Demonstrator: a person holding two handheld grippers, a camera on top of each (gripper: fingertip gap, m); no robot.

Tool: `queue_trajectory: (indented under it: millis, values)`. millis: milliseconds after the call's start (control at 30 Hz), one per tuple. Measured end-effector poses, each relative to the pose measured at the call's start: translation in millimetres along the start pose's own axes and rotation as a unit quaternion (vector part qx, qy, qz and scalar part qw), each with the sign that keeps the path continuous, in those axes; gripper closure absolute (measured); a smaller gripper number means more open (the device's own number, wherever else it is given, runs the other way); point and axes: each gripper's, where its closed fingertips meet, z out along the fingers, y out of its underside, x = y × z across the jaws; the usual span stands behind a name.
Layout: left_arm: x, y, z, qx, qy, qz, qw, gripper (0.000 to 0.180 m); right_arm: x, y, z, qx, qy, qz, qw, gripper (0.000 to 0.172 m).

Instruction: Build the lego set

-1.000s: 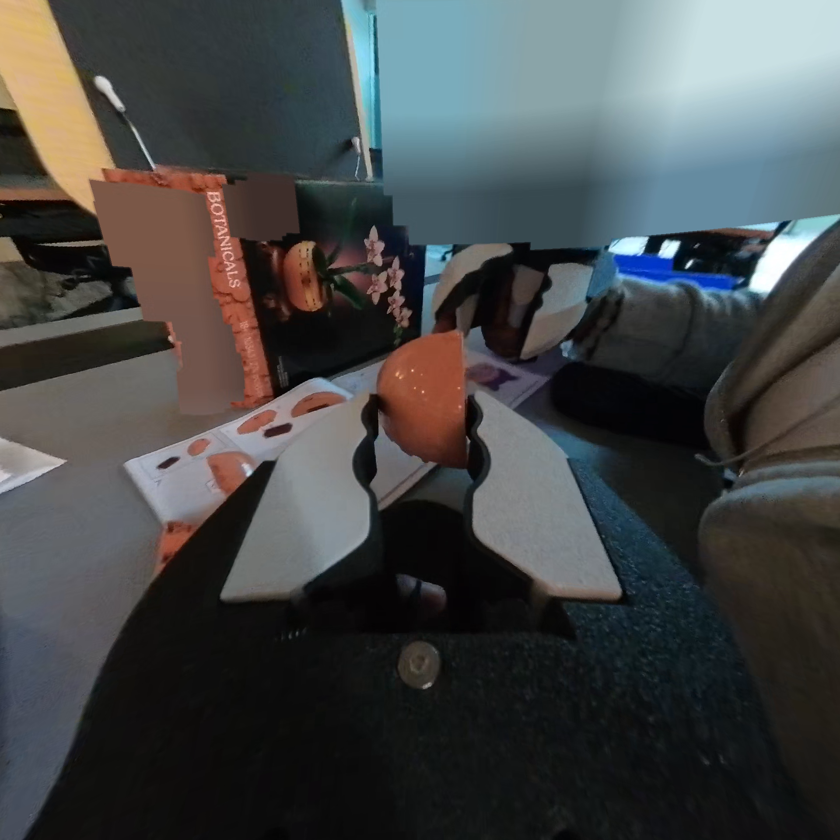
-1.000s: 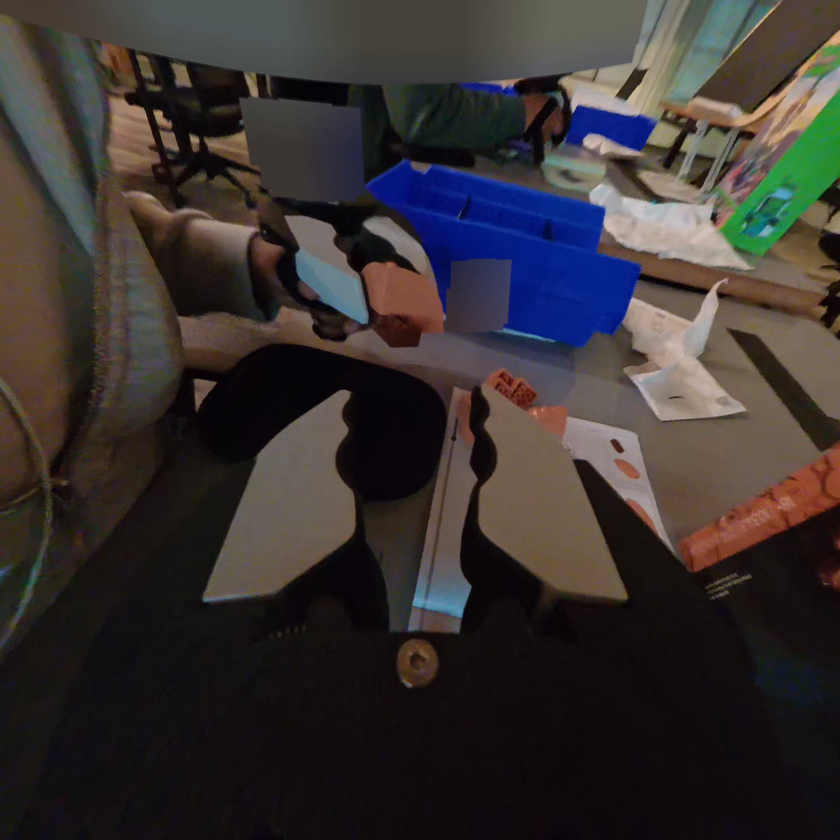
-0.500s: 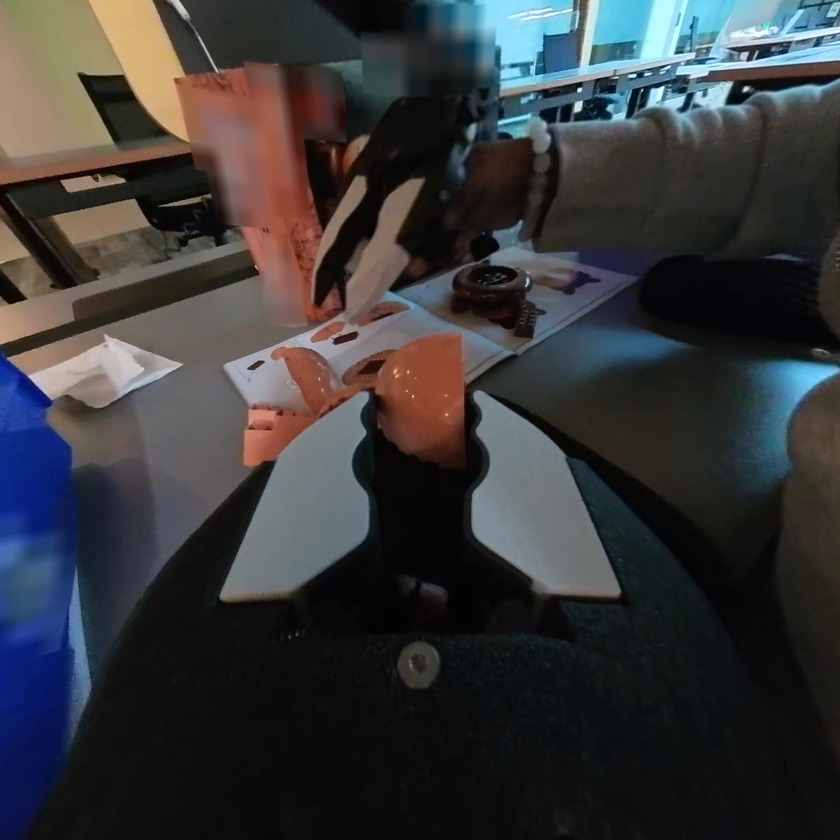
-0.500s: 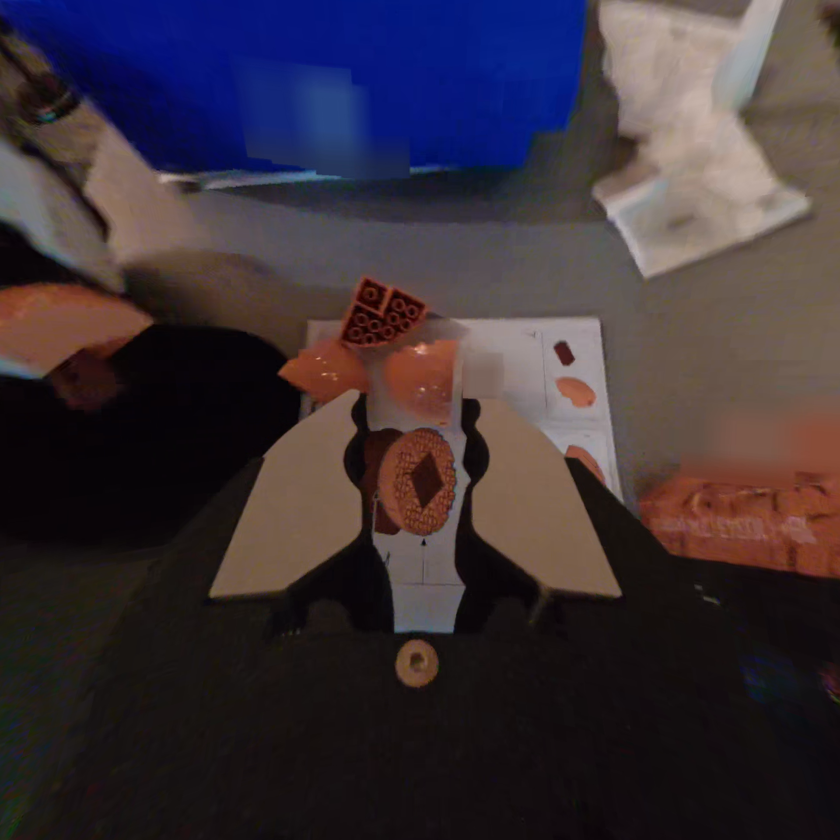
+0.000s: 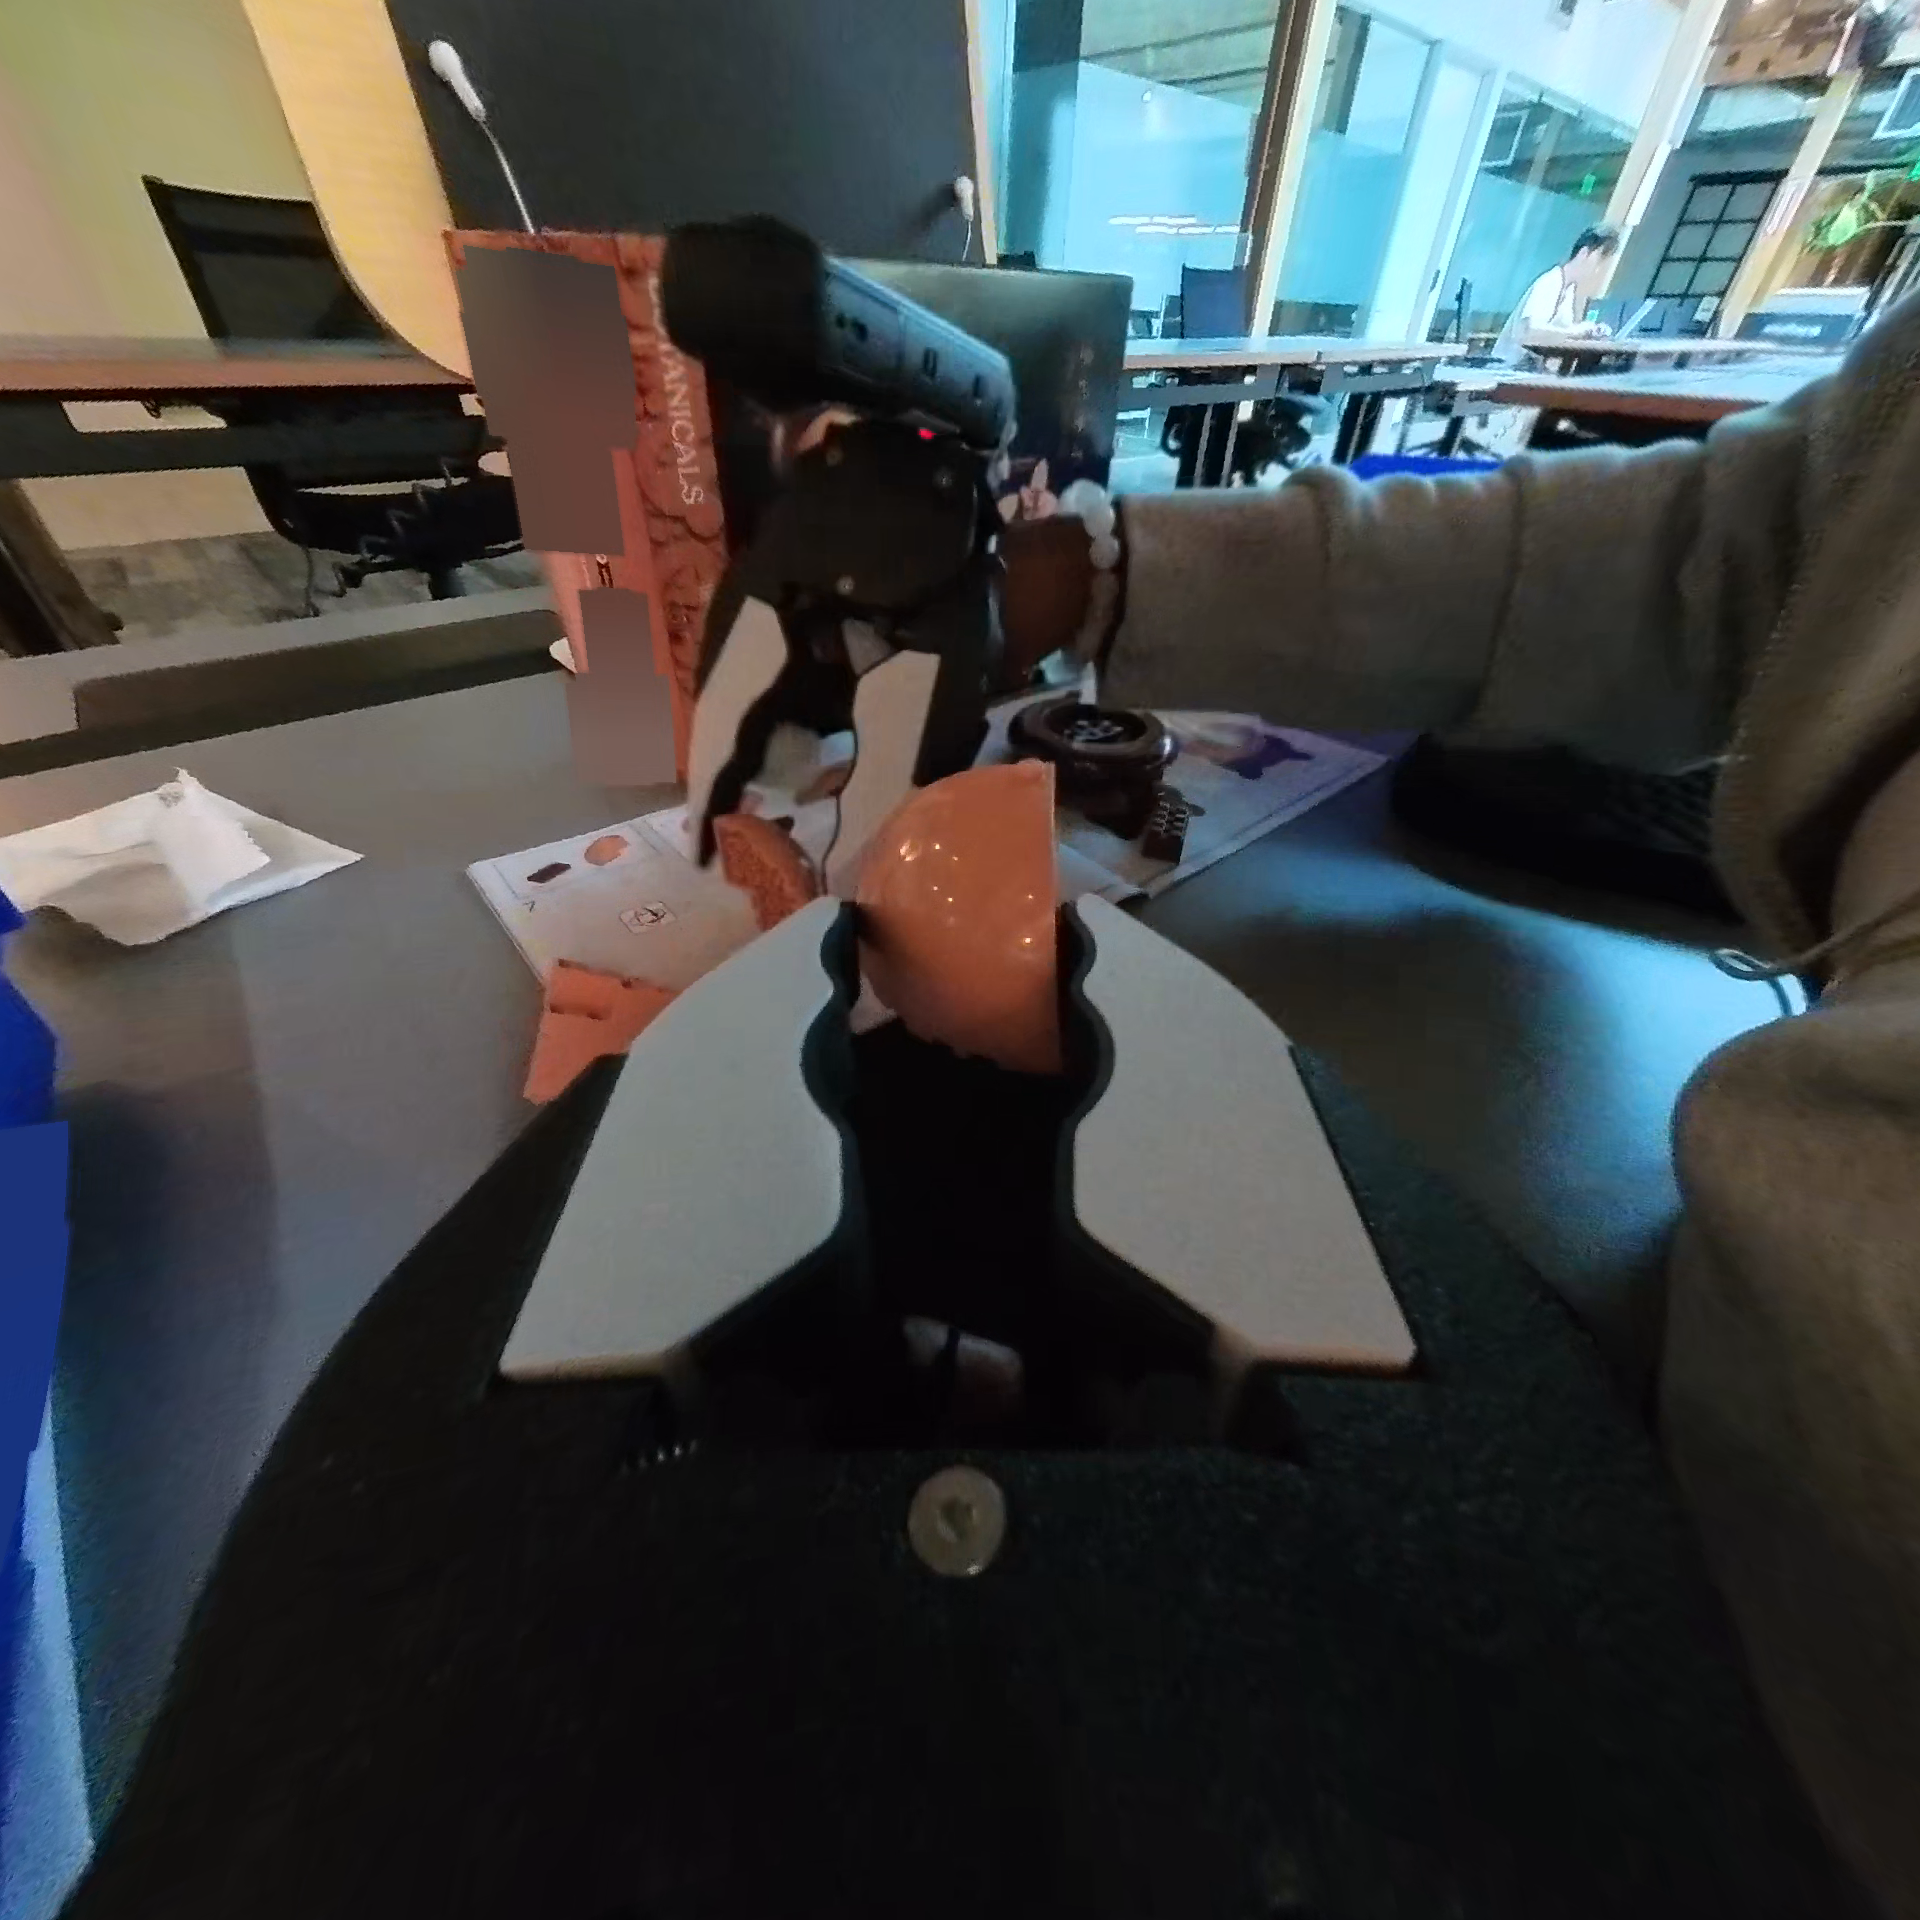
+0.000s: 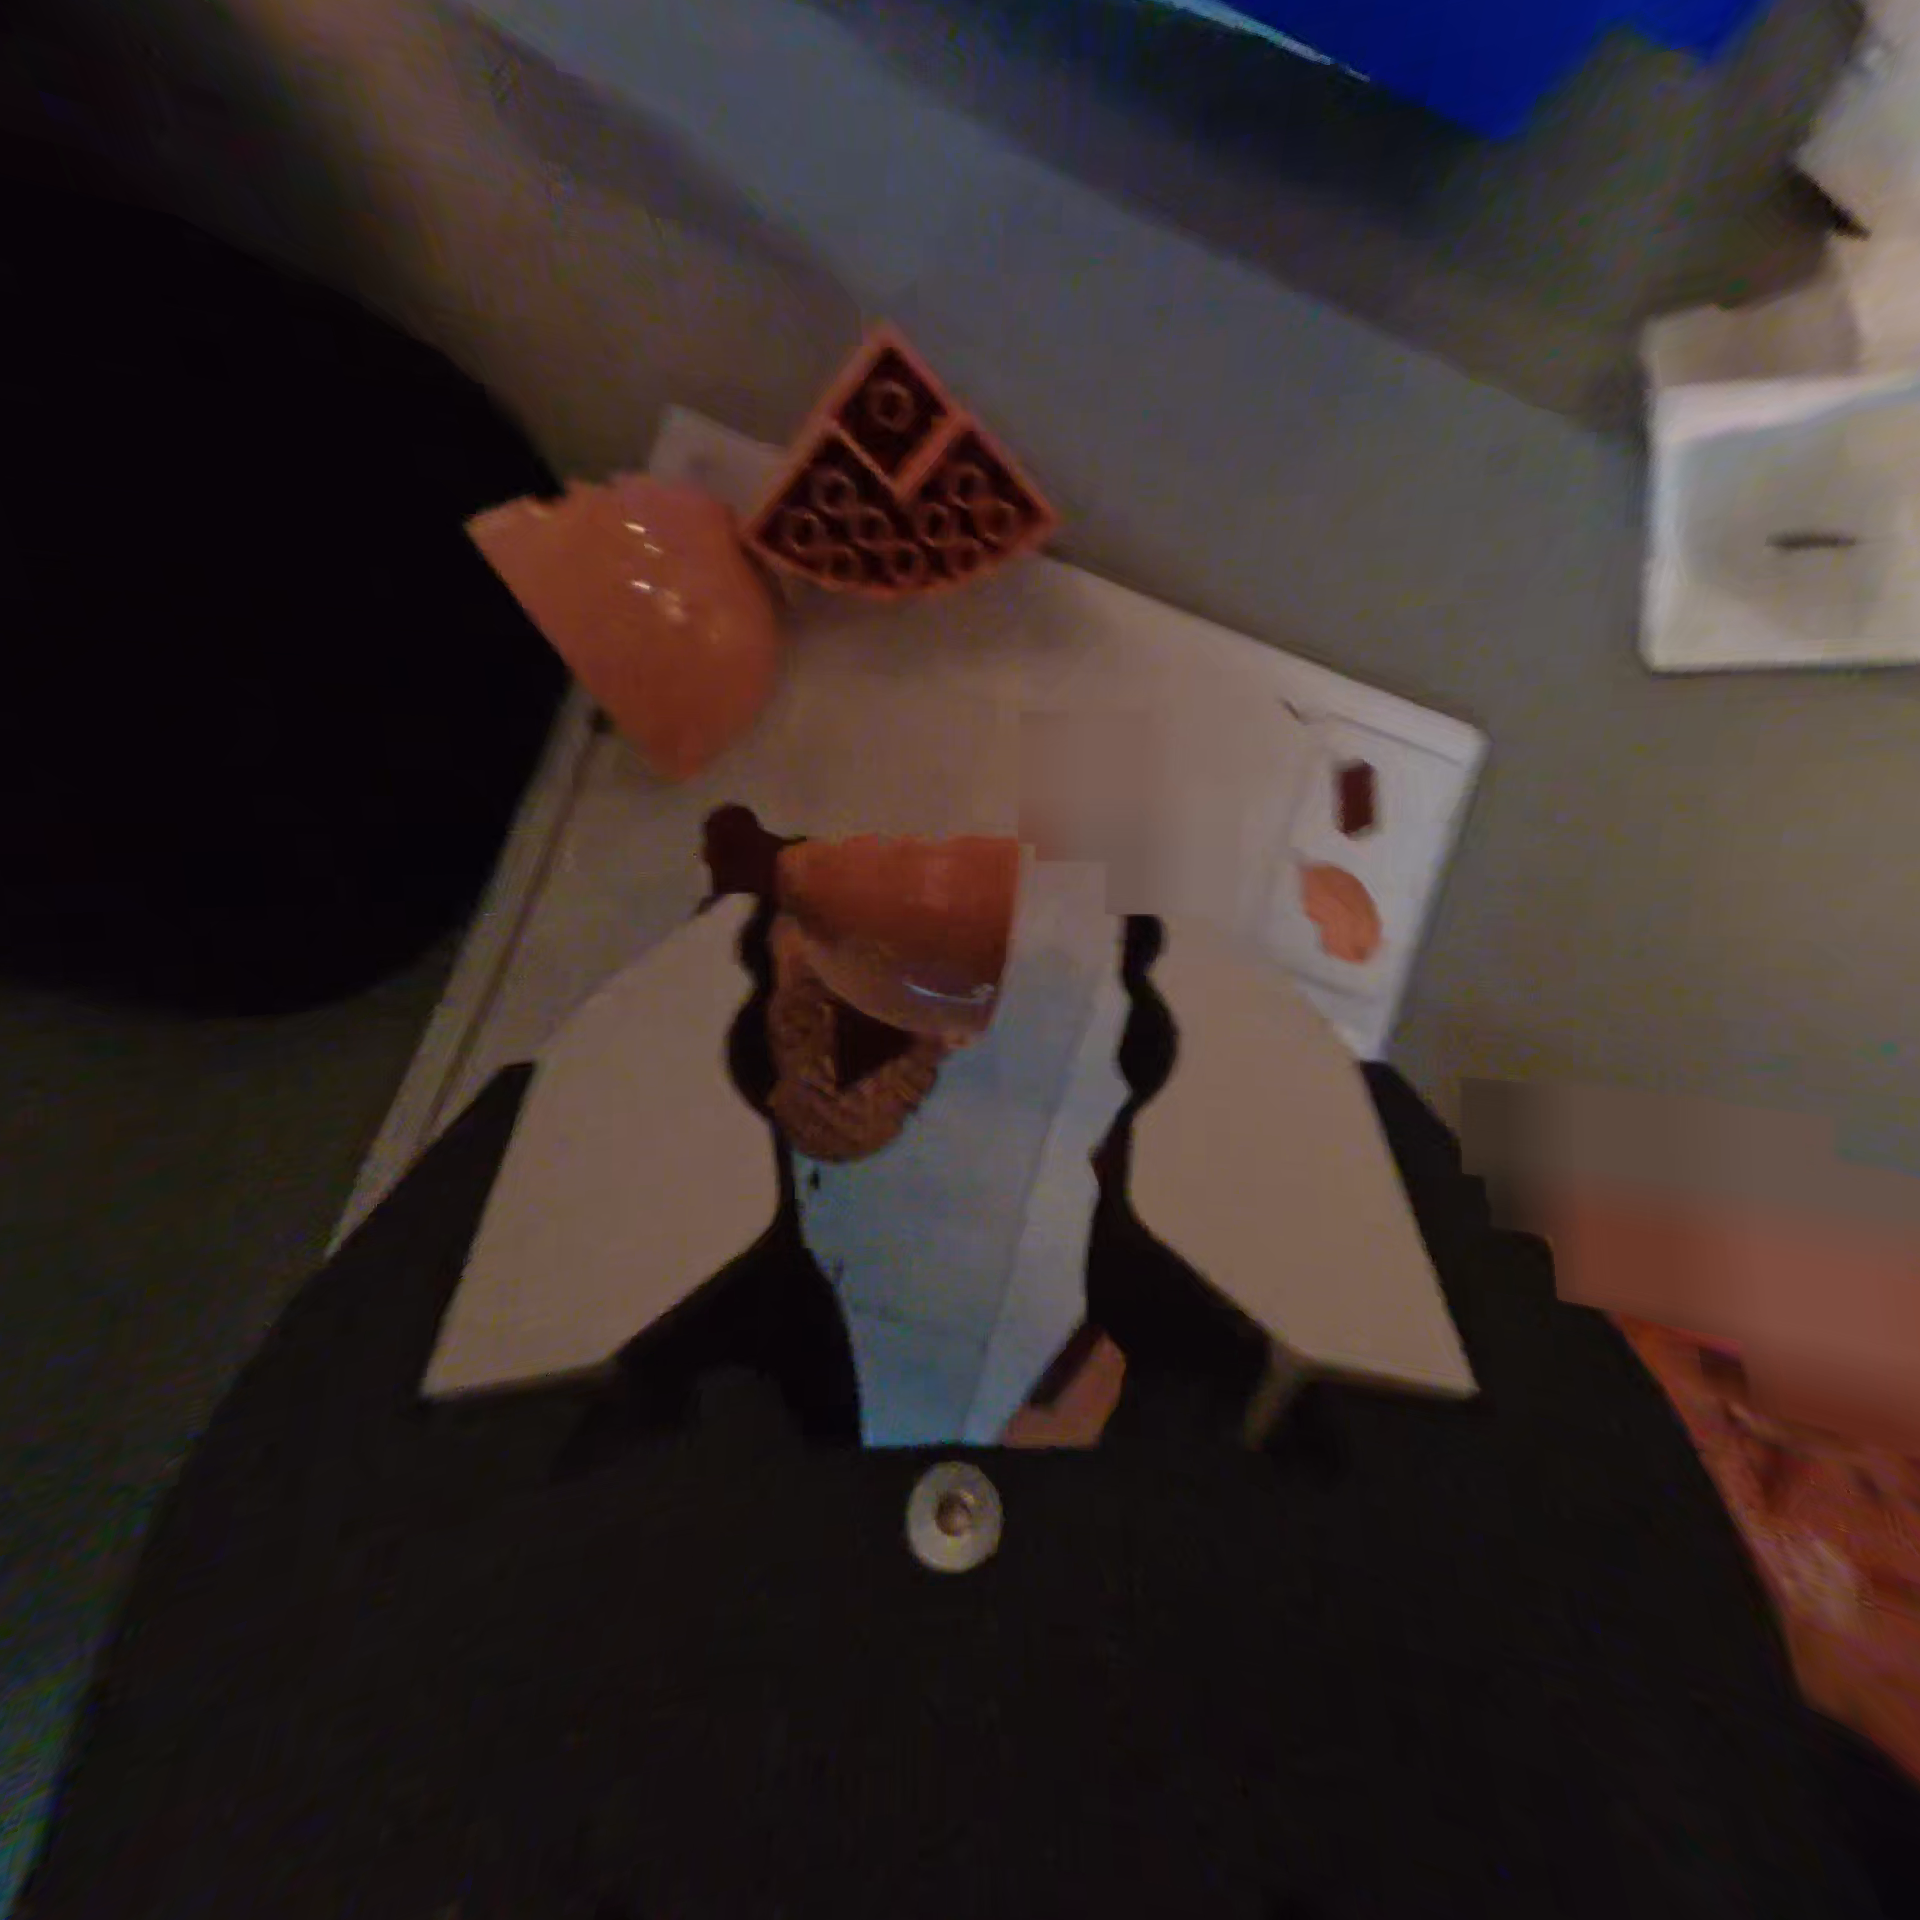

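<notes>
A smooth orange rounded shell piece [image 5: 961,914] is clamped in the left gripper [image 5: 961,935], both pads pressed against its sides, and it is held upright above the grey desk [image 5: 312,997]. Farther off, the right gripper [image 5: 774,842] is seen pointing steeply down over an open instruction booklet [image 5: 582,894]. Its fingers are spread wide, and between them an orange textured piece [image 6: 873,997] rests on the page; it lies close against the left finger [image 6: 665,1122], while a clear gap remains before the right finger [image 6: 1268,1132], so nothing is gripped there. On the far left of the booklet lies another orange shell piece [image 6: 644,613], with an upturned orange piece with a studded hollow [image 6: 899,478] just beside it. A dark brown round assembly [image 5: 1091,743] stands on the right-hand page. Behind the booklet a boxed set [image 5: 665,499] stands upright, and a white torn bag [image 5: 166,862] lies to the left on the desk. A grey sleeve [image 5: 1455,603] reaches in from the right
</notes>
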Motion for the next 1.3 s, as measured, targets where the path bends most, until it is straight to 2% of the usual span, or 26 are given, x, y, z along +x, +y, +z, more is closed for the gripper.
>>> queue_trajectory:
  millis: [33, 133, 200, 267, 333, 400, 533, 600, 667, 733, 833, 967, 1100, 1133, 1167, 1300]
  values:
    - [0, 0, 1, 0.0, -0.001, 0.001, 1.0, 0.144, 3, 1, -6, 0.001, 0.006, 0.021, 1.0, 0.101]
    - [-6, 1, 3, -0.004, -0.019, 0.006, 1.0, 0.144, 3, 0, -19, 0.025, 0.056, 0.142, 0.988, 0.102]
    - [-9, 3, 5, -0.013, -0.033, 0.019, 0.999, 0.144, -4, 10, -16, 0.007, 0.098, 0.222, 0.97, 0.1]
    - [-9, 3, 7, -0.016, -0.039, 0.039, 0.998, 0.144, -9, 14, -7, 0.001, 0.126, 0.269, 0.955, 0.098]
    - [-8, 4, 9, -0.018, -0.037, 0.052, 0.998, 0.144, -8, 15, 3, -0.002, 0.14, 0.286, 0.948, 0.105]
    - [-6, 6, 11, -0.026, -0.029, 0.061, 0.997, 0.144, -2, 12, 7, 0.005, 0.146, 0.276, 0.95, 0.118]
    - [-3, 6, 7, -0.028, -0.015, 0.086, 0.996, 0.144, -4, 9, 7, 0.031, 0.1, 0.235, 0.966, 0.12]
    - [-2, 3, 5, -0.016, 0.008, 0.068, 0.998, 0.144, -15, -7, -6, 0.106, 0.053, 0.205, 0.972, 0.12]
    - [2, -4, 3, 0.006, 0.044, 0.019, 0.999, 0.145, -41, -38, -41, 0.22, -0.014, 0.119, 0.968, 0.12]
    - [4, -12, 2, 0.025, 0.076, -0.022, 0.997, 0.145, -76, -64, -83, 0.323, -0.063, 0.016, 0.944, 0.12]
    - [8, -9, 4, 0.012, 0.117, -0.025, 0.993, 0.145, -109, -80, -124, 0.401, -0.112, -0.042, 0.908, 0.12]
    - [26, -26, 1, 0.05, 0.213, -0.097, 0.971, 0.144, -120, -89, -149, 0.489, -0.153, -0.031, 0.858, 0.12]
    - [37, -41, 5, 0.059, 0.257, -0.149, 0.953, 0.145, -120, -93, -157, 0.55, -0.188, 0.015, 0.813, 0.12]
    - [36, -43, 7, 0.059, 0.257, -0.164, 0.951, 0.145, -121, -93, -155, 0.55, -0.195, 0.022, 0.812, 0.12]
    - [36, -46, 7, 0.062, 0.258, -0.176, 0.948, 0.145, -119, -93, -148, 0.534, -0.186, 0.026, 0.824, 0.12]
    - [32, -47, 3, 0.066, 0.247, -0.178, 0.95, 0.145, -121, -86, -113, 0.408, -0.114, -0.021, 0.906, 0.119]
